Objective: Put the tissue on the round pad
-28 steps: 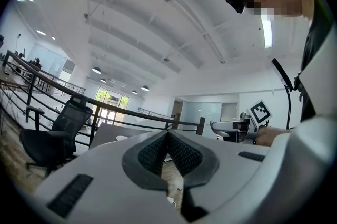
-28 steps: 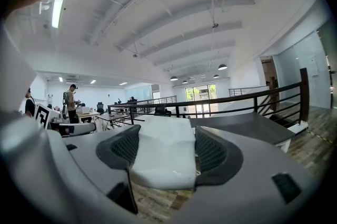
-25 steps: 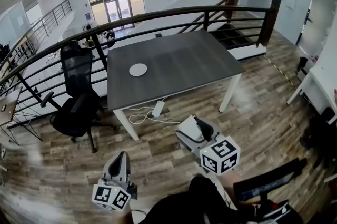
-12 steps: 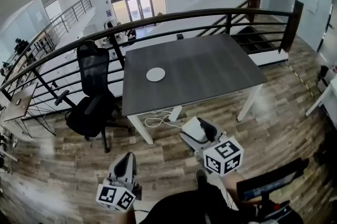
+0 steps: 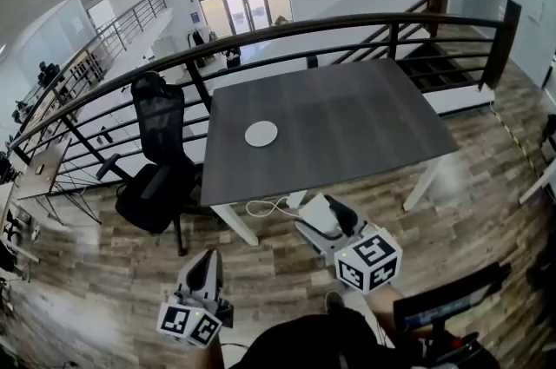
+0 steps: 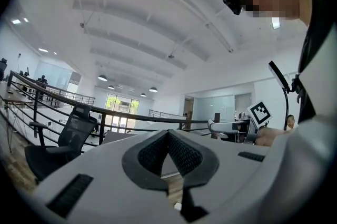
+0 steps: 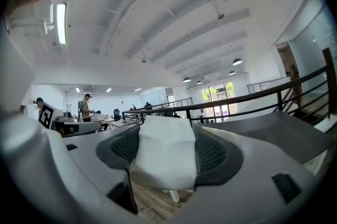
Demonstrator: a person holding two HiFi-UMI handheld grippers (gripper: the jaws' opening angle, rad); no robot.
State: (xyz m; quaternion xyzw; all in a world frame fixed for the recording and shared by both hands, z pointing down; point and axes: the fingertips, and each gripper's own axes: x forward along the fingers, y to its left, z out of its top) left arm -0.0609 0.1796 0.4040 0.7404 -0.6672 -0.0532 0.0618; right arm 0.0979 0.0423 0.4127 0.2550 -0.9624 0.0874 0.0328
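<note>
A white round pad (image 5: 261, 133) lies on the left part of the dark grey table (image 5: 365, 124). The white tissue pack (image 5: 315, 212) sits between the pads of my right gripper (image 5: 323, 214), which is shut on it and held over the wooden floor just before the table's near edge. In the right gripper view the tissue pack (image 7: 163, 157) fills the gap of that gripper (image 7: 164, 144). My left gripper (image 5: 202, 261) hangs lower left, farther from the table. Its pads meet at the tips in the left gripper view (image 6: 168, 133), with nothing between them.
A black office chair (image 5: 156, 176) stands left of the table. A dark metal railing (image 5: 347, 24) runs behind both. A white cable and power strip (image 5: 271, 206) lie on the floor under the table's near edge. A person's dark clothing (image 5: 304, 345) fills the bottom.
Both grippers and the head have come nearer the table, which now looks larger and closer. The tissue pack stays in the right gripper; the left stays shut.
</note>
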